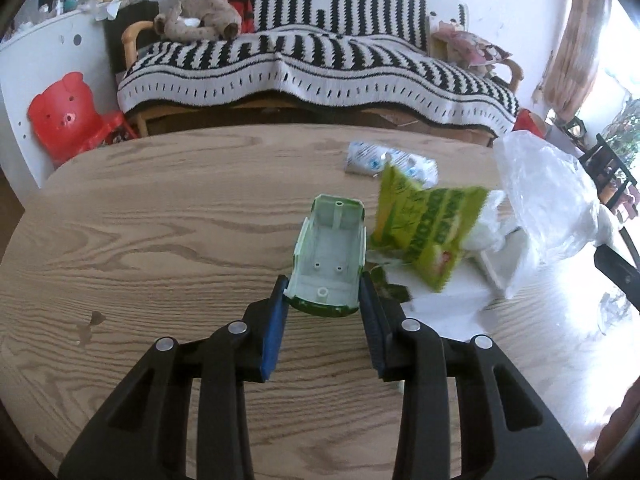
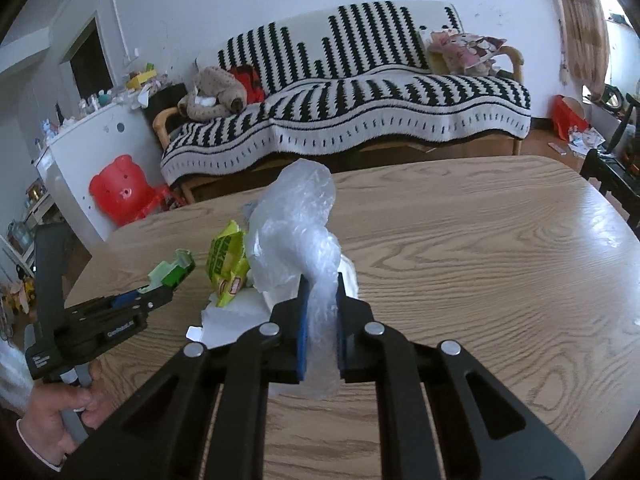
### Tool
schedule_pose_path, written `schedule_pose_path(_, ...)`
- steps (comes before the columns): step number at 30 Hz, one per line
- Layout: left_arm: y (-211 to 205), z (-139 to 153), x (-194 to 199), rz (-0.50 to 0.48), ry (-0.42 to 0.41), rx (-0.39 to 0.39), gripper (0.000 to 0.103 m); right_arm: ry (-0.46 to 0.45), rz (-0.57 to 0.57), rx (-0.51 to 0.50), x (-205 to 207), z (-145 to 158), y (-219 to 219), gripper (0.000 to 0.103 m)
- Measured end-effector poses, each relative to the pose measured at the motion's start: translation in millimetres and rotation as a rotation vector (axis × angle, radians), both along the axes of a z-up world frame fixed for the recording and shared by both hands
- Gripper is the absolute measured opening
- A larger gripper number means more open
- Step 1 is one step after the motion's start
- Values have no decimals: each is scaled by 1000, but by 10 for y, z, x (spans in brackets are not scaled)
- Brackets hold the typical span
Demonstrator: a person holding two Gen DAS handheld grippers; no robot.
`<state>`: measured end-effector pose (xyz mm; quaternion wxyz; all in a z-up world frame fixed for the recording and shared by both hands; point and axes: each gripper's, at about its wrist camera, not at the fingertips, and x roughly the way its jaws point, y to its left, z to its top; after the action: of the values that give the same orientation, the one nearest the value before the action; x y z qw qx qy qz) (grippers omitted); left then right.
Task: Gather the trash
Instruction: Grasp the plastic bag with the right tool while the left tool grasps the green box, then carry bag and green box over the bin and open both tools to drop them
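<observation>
I can make out green block letters on the yellow-green snack wrapper (image 1: 430,232), but blur keeps me from reading any word; in the right wrist view it shows a small red and white badge near its lower end (image 2: 228,266), also unreadable. White lettering runs along the side of my left gripper's body in that view, too small to read.

My left gripper (image 1: 324,300) has its 2 blue-padded fingers pinching the near end of a pale green plastic toy shell (image 1: 330,256), hollow side up, held above the desk (image 1: 160,220). From the right wrist view, that gripper (image 2: 162,288) reaches in from the left, nearly level, with my hand (image 2: 68,408) wrapped around its grey handle low at the left edge.

My right gripper (image 2: 320,304) is pressed together on a crumpled clear plastic bag (image 2: 296,224), which billows up beyond the fingers. The bag (image 1: 548,196) sits at the right in the left wrist view.

The wrapper lies between shell and bag, resting on white paper (image 1: 452,296) on the desk. A white packet with blue marks (image 1: 384,160) lies farther back. Beyond the desk stands a sofa under a black and white striped blanket (image 2: 360,92), with a red bear-shaped stool (image 1: 64,116) to the left.
</observation>
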<state>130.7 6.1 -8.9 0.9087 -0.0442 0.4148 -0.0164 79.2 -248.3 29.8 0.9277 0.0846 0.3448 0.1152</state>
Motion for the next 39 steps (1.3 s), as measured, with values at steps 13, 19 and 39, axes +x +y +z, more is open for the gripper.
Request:
schedule_pose_path(13,-936,309,-507,-193,-71,-11,35,4,-118,-22,-520,188,-778,11)
schedule_pose_path(19,-1720,422,-881,-365,-96,-46,35,10,-212,-43,-1016,242,-1430,11)
schedule_pose_path(39,-4104,-116,-2127,-912,1,-90,35,245,-598,-47,-2722,-542,-3508,11)
